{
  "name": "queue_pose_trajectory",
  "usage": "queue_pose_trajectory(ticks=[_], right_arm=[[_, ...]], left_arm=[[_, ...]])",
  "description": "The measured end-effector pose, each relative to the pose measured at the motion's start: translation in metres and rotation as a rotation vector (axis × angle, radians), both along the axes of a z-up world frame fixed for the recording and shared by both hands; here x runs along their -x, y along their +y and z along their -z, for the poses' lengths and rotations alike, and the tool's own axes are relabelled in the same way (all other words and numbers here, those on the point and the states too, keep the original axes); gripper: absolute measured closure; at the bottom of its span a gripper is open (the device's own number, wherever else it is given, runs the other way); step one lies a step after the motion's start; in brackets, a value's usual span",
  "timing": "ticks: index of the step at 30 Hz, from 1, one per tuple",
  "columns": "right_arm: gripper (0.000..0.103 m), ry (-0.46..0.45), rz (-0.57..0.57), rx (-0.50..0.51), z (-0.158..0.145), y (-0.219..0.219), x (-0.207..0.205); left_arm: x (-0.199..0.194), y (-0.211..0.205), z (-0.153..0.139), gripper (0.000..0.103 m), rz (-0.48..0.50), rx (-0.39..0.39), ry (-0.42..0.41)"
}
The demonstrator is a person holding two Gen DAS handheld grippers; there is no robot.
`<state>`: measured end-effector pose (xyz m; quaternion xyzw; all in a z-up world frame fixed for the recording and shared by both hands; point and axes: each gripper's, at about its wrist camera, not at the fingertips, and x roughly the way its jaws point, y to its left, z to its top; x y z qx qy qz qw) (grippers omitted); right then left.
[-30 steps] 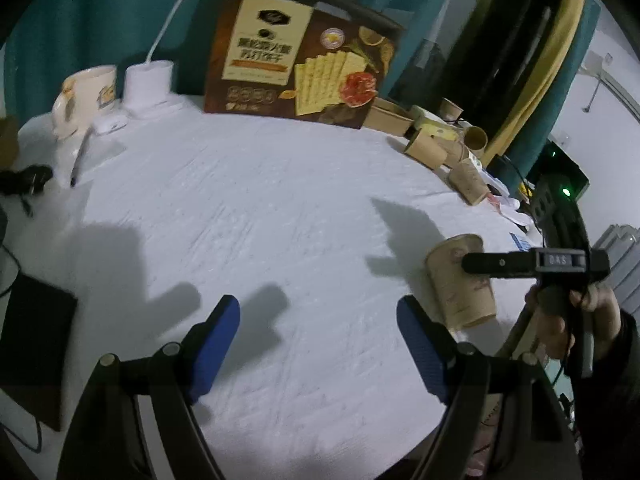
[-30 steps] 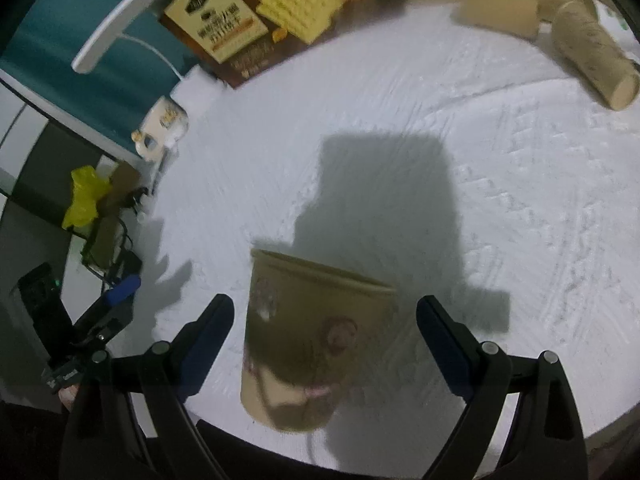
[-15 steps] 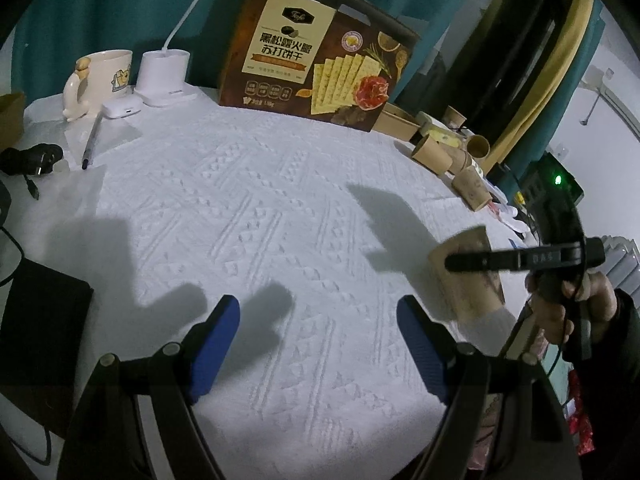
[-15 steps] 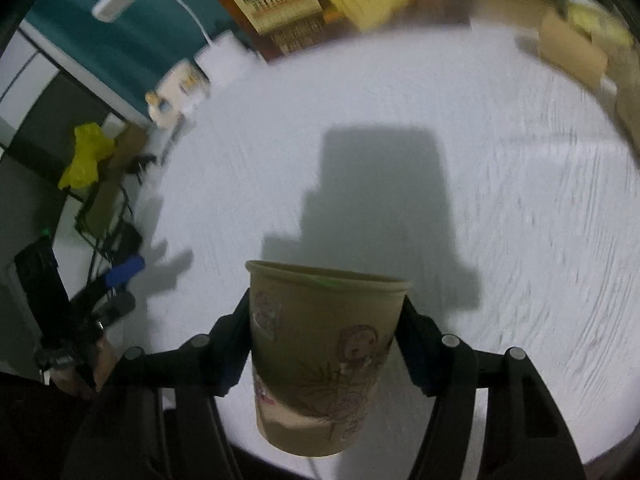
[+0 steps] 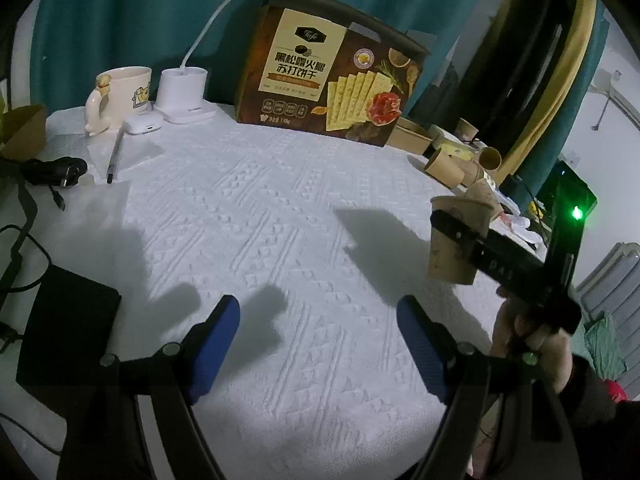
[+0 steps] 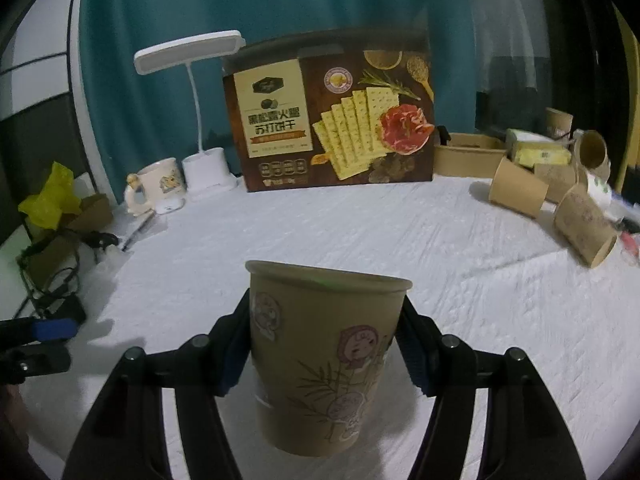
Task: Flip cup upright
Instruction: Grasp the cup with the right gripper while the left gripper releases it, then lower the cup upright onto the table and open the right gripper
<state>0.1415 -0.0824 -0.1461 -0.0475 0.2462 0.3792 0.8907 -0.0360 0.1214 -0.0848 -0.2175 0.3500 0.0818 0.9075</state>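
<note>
The right gripper (image 6: 324, 344) is holding the paper cup (image 6: 320, 360). Its two blue fingers (image 6: 234, 350) press on the cup's left and right sides, a little below the rim. The cup sits right between them with its open mouth up and its bottom down, and it looks straight, maybe tipped just a tiny bit. It is brown with small cartoon faces and leaves drawn on it. From the left wrist view, the cup (image 5: 456, 240) is up in the air over the right edge of the white surface (image 5: 280, 240), not touching it, with a black finger across its side. A hand (image 5: 528, 340) holds that gripper from below.

The left gripper (image 5: 316, 344) is over the near part of the surface. Its blue fingers (image 5: 216, 340) are spread wide with nothing between them. It is well apart from the cup.

At the back stands a big cracker box (image 6: 332, 120). Beside it are a white desk lamp (image 6: 200, 120) and a cream mug (image 6: 158, 188). Off to the right some more paper cups (image 6: 520, 192) lie on their sides. A black flat thing (image 5: 68, 332) lies at the left edge.
</note>
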Motion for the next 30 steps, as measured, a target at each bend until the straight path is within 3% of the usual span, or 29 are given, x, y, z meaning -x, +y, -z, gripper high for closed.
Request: queue_pose_trajectory(ticks=[6, 15, 22, 24, 26, 30], right_arm=[[0.041, -0.026, -0.068, 0.023, 0.010, 0.003, 0.018], [0.041, -0.109, -0.081, 0.061, 0.014, -0.012, 0.047], [0.040, -0.095, -0.088, 0.083, 0.021, -0.026, 0.060], [0.038, -0.094, -0.087, 0.093, 0.023, -0.027, 0.064], [0.028, -0.089, -0.082, 0.102, 0.026, -0.030, 0.069], [0.026, -0.075, -0.072, 0.097, 0.027, -0.041, 0.080]], left_arm=[[-0.003, -0.008, 0.001, 0.022, 0.007, 0.002, 0.001], [-0.005, -0.023, 0.005, 0.022, 0.019, -0.026, 0.023], [-0.004, -0.034, 0.004, 0.022, 0.029, -0.039, 0.023], [-0.003, -0.038, 0.003, 0.022, 0.034, -0.041, 0.022], [-0.002, -0.041, 0.002, 0.022, 0.038, -0.049, 0.020], [0.003, -0.049, 0.000, 0.022, 0.038, -0.078, 0.016]])
